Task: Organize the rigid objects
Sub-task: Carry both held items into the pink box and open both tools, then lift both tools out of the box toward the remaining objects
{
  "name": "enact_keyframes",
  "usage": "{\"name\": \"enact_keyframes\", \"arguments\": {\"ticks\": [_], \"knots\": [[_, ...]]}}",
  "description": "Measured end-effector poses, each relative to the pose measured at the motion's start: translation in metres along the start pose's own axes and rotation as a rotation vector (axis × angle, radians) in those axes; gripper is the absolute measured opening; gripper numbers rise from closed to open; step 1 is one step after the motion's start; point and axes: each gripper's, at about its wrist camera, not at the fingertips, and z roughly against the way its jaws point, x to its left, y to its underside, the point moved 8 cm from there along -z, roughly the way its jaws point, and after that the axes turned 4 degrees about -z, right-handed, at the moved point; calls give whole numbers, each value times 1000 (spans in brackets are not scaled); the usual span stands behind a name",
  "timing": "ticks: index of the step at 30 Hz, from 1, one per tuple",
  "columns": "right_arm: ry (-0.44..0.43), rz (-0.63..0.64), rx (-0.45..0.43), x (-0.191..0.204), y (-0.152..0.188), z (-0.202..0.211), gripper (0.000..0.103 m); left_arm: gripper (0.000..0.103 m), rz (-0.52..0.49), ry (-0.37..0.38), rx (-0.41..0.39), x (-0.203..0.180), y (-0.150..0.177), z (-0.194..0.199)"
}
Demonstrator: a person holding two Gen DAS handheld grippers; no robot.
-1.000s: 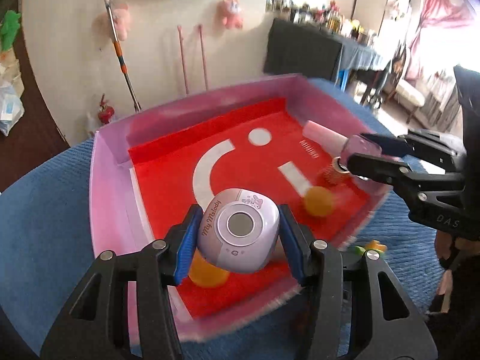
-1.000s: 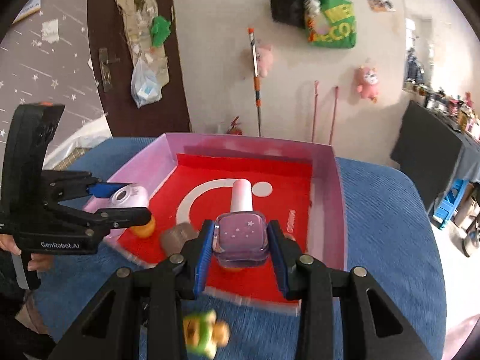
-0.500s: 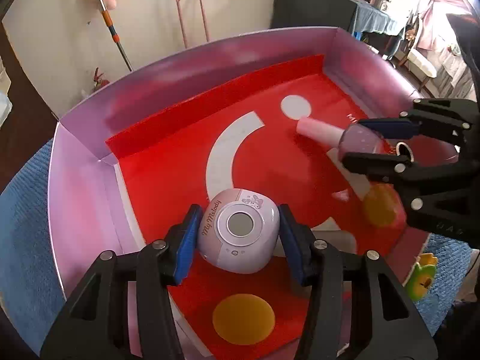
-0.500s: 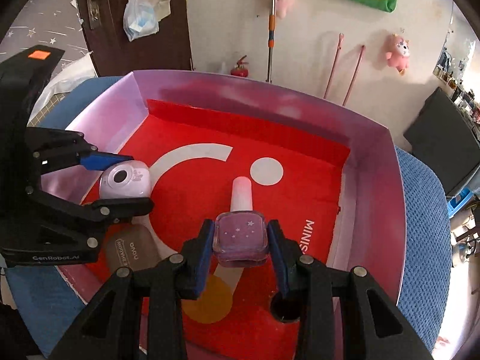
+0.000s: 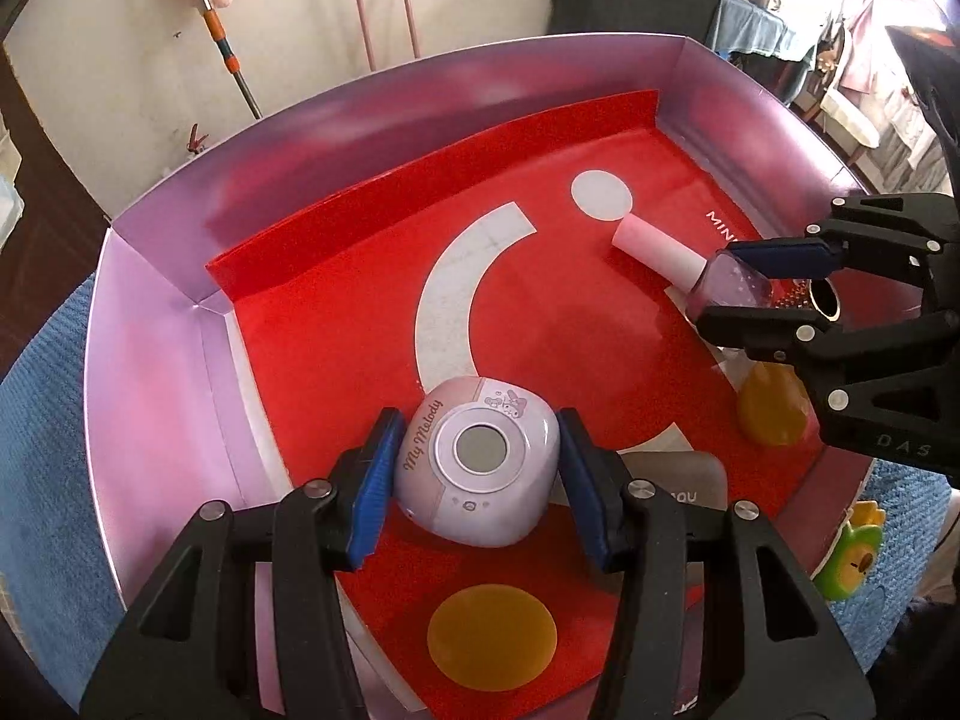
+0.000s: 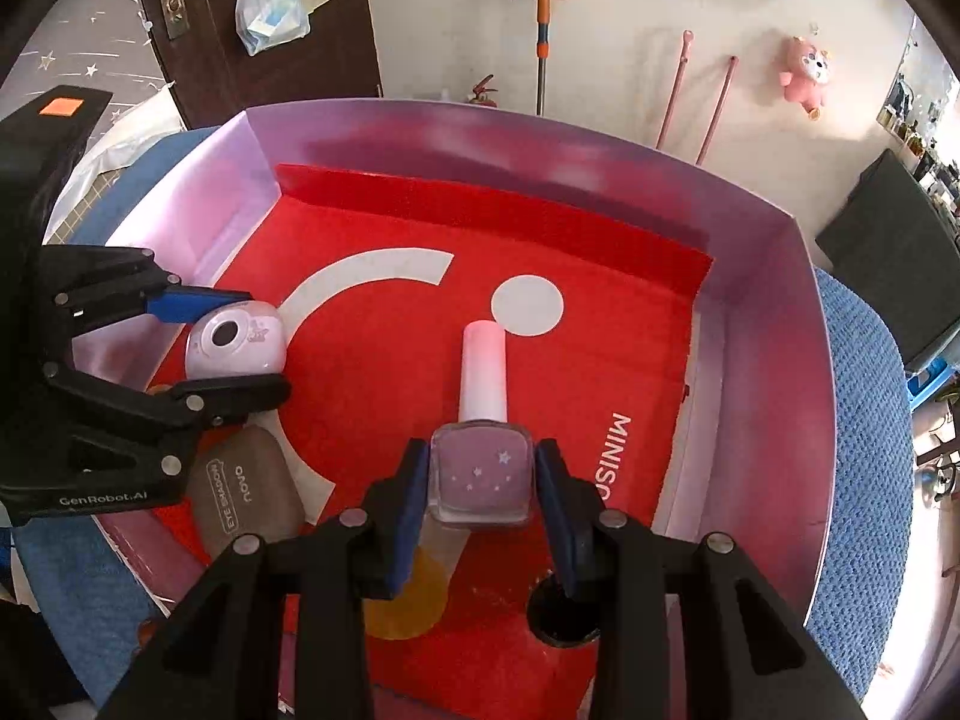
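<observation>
My left gripper (image 5: 476,441) is shut on a lilac rounded "My Melody" case (image 5: 480,468), low over the red liner (image 5: 336,300) at the near left of a pink box (image 5: 150,372). In the right wrist view, the case (image 6: 231,339) and left gripper (image 6: 255,342) show at the box's left side. My right gripper (image 6: 480,468) is shut on a lilac nail polish bottle (image 6: 480,480); its pink cap (image 6: 483,369) points toward the far wall. I cannot tell whether either object touches the liner. The left wrist view shows the bottle (image 5: 723,288) in the right gripper (image 5: 723,285).
A grey-brown eye shadow compact (image 6: 246,492) lies on the liner between the grippers. Yellow discs (image 5: 491,636) and a gold-rimmed tube (image 5: 822,300) also lie in the box. A green and yellow toy (image 5: 852,558) lies outside on the blue cloth (image 5: 36,450).
Both grippers came forward and down from over the box's near edge into the box, each still holding its object. Over the last half second they have barely moved.
</observation>
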Motion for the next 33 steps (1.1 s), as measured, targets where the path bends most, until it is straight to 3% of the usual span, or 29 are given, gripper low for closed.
{"name": "enact_keyframes", "arguments": {"ticks": [12,16,19,23,26,28,33], "knots": [[-12,-13,5,0,-3,0,38,50,11,-9,-6,3,-5,2],[-12,-15,6,-1,-4,0,38,59,17,-8,-13,5,-5,3],[-14,-17,5,-2,-4,0,39,60,18,-12,-22,6,-5,4],[-10,-15,-6,-2,-5,3,49,61,24,-7,-34,5,-4,8],[-8,-18,-20,-2,-6,9,49,62,25,-11,-48,7,-3,13],[-9,-25,-30,-2,-7,14,52,69,34,-14,-65,7,-2,19],[-10,-37,-77,-3,-6,36,60,70,50,-21,-129,5,-3,44]]}}
